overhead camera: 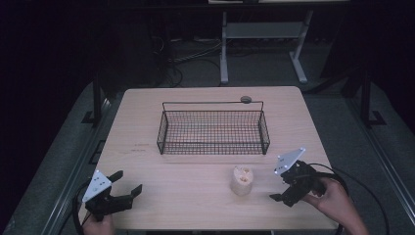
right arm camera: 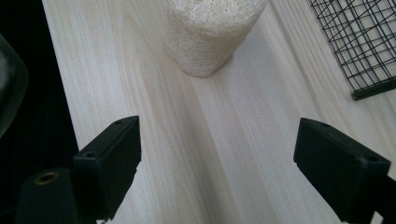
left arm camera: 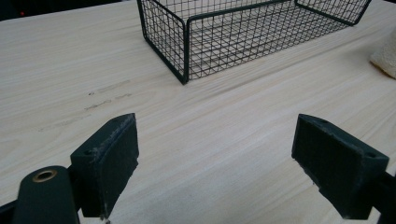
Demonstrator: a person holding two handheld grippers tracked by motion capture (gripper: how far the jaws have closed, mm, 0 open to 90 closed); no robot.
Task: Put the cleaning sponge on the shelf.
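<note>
the pale sponge-like block (right arm camera: 212,32) is cut off by the top edge in the right gripper view, and only its edge (left arm camera: 385,56) is seen at the right border of the left gripper view. the wire basket (right arm camera: 364,46) is cropped at that corner.

Black wire basket (overhead camera: 213,132) sits mid-desk (overhead camera: 147,117), ahead of both claws. Pale spongy cylinder (overhead camera: 242,180) stands just beside the right claw (overhead camera: 283,183).

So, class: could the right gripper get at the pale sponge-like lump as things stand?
Probably yes. The right gripper is open, the lump stands just ahead of it, and only bare table lies between.
</note>
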